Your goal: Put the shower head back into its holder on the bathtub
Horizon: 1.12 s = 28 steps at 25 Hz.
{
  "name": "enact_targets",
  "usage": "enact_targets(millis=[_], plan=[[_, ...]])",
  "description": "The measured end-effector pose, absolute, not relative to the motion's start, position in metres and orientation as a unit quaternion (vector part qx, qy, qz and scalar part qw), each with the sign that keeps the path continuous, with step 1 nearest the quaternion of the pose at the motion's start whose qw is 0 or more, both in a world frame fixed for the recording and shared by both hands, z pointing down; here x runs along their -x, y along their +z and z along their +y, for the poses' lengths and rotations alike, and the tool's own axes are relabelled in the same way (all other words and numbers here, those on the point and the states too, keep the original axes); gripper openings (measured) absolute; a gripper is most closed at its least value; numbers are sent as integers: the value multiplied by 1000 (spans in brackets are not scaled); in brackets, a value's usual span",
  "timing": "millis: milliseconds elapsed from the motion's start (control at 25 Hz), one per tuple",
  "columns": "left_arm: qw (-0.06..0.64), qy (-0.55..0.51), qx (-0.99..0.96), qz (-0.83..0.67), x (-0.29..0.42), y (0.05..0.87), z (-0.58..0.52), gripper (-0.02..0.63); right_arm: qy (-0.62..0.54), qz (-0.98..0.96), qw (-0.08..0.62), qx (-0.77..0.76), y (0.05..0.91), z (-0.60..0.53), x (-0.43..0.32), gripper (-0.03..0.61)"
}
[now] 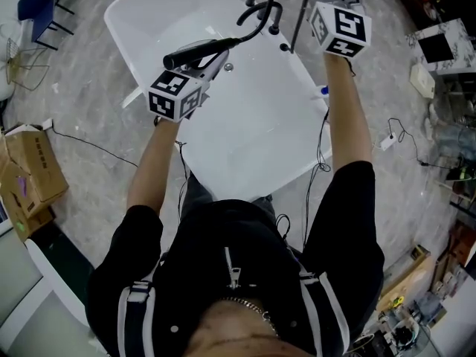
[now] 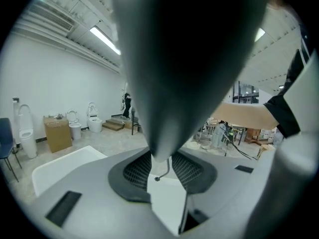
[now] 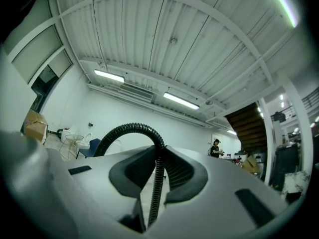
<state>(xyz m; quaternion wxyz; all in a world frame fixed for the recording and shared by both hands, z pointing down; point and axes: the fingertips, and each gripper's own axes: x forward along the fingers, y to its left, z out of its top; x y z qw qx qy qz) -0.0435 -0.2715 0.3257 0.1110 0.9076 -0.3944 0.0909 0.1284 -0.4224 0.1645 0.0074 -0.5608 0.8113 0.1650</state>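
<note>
The black shower head lies level over the white bathtub, and my left gripper is shut on its handle. In the left gripper view the dark handle fills the top and tapers down between the jaws of the left gripper. A black ribbed hose curls from the shower head towards the chrome fittings on the tub's far rim. My right gripper is shut on this hose, which arches up out of its jaws. In the head view its marker cube is at the top right.
Cardboard boxes sit on the floor to the left and a blue chair at the far left. Cables trail across the floor on both sides of the tub. Toilets stand along a far wall. A person is far off.
</note>
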Motion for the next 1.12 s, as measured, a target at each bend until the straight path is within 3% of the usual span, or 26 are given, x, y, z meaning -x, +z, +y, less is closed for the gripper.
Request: enact_targets(millis=[480,1120], plan=[[135,121,-903,-390,35,367,-272,146,103,820,-78,557,257,-440,-133,64],[103,91,-906,-400,42,331,-270,146,146,844,29,515,151,-428,-84,64]])
